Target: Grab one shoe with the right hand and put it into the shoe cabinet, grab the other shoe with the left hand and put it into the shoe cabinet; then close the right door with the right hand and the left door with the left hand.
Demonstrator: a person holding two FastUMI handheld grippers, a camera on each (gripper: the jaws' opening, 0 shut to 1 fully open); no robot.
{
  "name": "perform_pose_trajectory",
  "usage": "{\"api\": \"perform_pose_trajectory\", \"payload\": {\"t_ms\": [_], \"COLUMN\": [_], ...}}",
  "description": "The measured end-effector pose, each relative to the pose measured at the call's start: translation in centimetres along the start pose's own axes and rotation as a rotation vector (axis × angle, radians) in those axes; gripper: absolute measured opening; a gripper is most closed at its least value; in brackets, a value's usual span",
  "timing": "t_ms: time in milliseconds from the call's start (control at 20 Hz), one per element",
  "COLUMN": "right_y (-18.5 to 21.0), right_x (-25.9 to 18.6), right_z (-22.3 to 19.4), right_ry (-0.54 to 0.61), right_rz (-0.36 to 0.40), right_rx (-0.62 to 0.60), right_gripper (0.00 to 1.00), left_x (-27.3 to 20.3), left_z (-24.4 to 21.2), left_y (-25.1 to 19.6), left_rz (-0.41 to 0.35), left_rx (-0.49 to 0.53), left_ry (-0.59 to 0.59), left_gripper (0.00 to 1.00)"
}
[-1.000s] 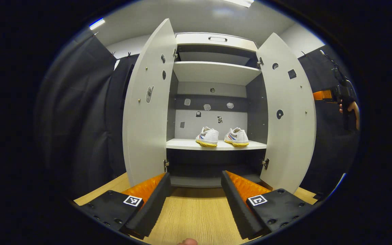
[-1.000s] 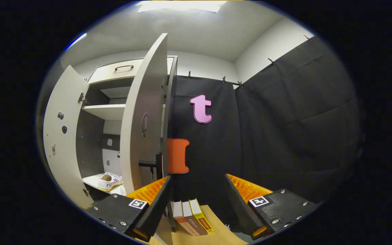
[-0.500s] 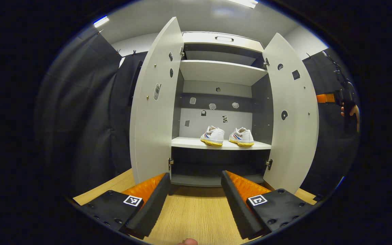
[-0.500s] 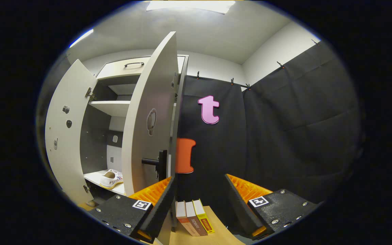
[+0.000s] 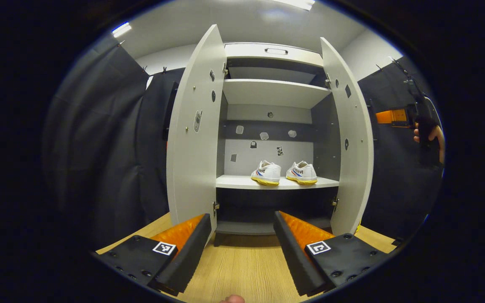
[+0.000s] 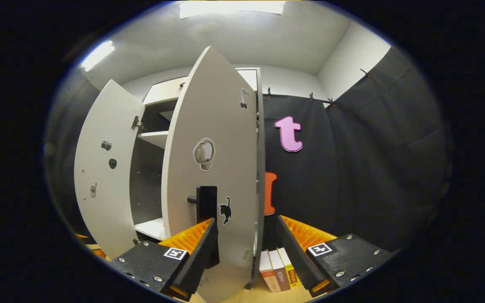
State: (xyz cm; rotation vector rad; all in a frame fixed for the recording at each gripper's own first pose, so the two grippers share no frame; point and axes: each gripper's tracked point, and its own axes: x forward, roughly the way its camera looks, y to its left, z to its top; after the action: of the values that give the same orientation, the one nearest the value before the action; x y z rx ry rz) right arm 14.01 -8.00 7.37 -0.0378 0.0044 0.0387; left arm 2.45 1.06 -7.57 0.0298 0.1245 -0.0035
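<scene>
right gripper (image 6: pixel 246 244) agape, empty — beside right door (image 6: pixel 213 168)

Both shoes (image 5: pixel 283 173) are sitting on the middle shelf (image 5: pixel 242 182), leaving bare board to their left. The left door (image 5: pixel 192 139) is standing wide, its swing path open over the wooden floor (image 5: pixel 242 265). The right door (image 6: pixel 215 168) is standing partly open; its handle (image 6: pixel 204 204) is projecting just ahead of the right gripper (image 6: pixel 246 244), and books (image 6: pixel 278 265) are standing beside the cabinet's foot.
</scene>
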Motion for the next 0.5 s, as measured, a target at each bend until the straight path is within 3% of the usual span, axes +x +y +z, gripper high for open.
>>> {"api": "perform_pose_trajectory", "payload": {"t_ms": [50, 100, 250, 300, 350, 500], "right_y": [1.1, 2.0, 4.8, 5.4, 5.9, 7.8], "right_x": [0.9, 1.5, 3.4, 3.9, 4.6, 5.8], "right_z": [-0.2, -0.4, -1.0, -1.2, -1.3, -2.0], "right_ry": [0.003, 0.008, 0.026, 0.027, 0.03, 0.034], "right_rz": [0.024, 0.043, 0.097, 0.105, 0.11, 0.14], "right_rx": [0.016, 0.041, 0.108, 0.105, 0.095, 0.088], "right_gripper": [0.97, 0.89, 0.92, 0.97, 0.92, 0.92], "left_x": [0.0, 0.0, -0.2, -0.2, -0.3, -0.4], "left_z": [0.0, 0.2, 0.1, 0.2, 0.1, 0.1], "left_y": [0.1, 0.3, 1.0, 1.2, 1.3, 1.9], "left_rz": [0.002, 0.005, 0.023, 0.03, 0.036, 0.048], "left_rx": [0.003, 0.005, 0.006, 0.004, 0.004, 0.005], "left_ry": [0.0, 0.0, 0.003, 0.002, 0.003, 0.007], "left_gripper": [0.97, 0.97, 0.97, 0.97, 0.97, 0.97]}}
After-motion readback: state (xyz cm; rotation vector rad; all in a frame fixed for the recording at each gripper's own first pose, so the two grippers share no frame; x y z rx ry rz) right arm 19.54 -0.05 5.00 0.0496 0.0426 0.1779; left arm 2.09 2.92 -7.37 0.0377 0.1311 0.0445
